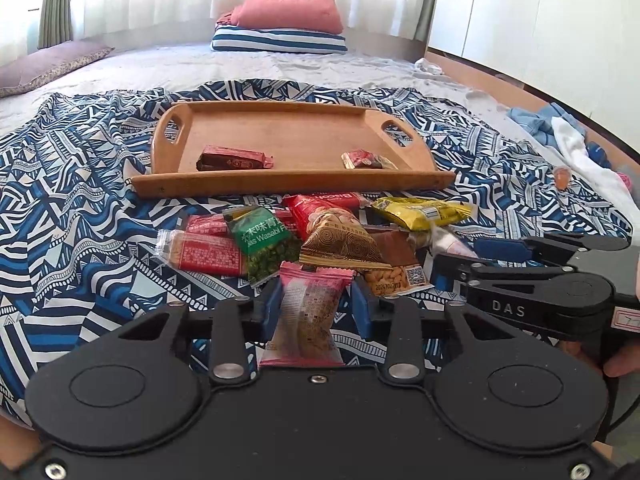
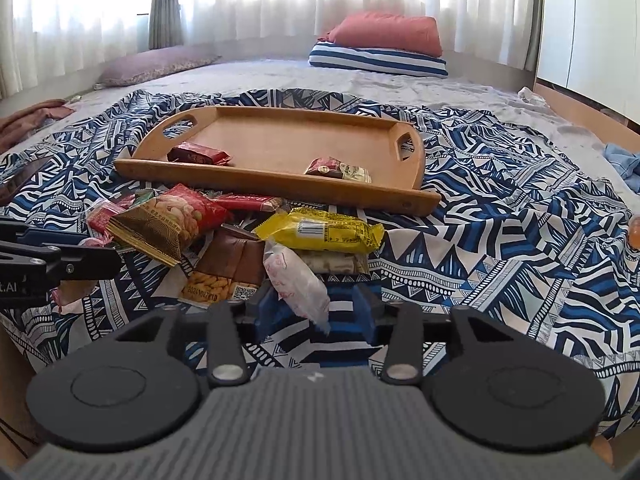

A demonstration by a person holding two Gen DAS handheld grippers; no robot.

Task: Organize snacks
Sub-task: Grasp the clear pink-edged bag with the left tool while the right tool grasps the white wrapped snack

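Right now the left gripper (image 1: 312,304) is holding a pink-wrapped snack (image 1: 308,316) upright between its blue pads, narrowed onto the wrapper's sides. That packet is sitting at the near edge of the snack pile (image 1: 320,240), which is lying on the patterned blue-and-white cloth (image 1: 80,200) spread over the bed (image 1: 240,64).

The right gripper (image 2: 316,312) is standing partly open. A white packet with red print (image 2: 298,280) is lying tilted between its blue pads; the left pad is touching or nearly touching it, and the right pad is standing apart from it, so nothing is gripped. From the left wrist view that gripper is reaching in from the right, its fingers just beside the pile.

Among the loose snacks, a green wasabi pea packet (image 1: 264,244) is lying against a red-and-gold nut packet (image 1: 336,236), a yellow packet (image 1: 420,212) is resting toward the right side, and a clear-ended red packet (image 1: 200,252) is lying on the left. A brown almond packet (image 2: 228,268) is sitting under the others.

Beyond the pile, the wooden tray (image 1: 292,182) is lying with its long near rim just behind the snacks. Two items are resting inside it along that rim: a dark red bar (image 1: 234,158) toward the left handle and a small red-and-gold packet (image 1: 368,159) toward the right handle.
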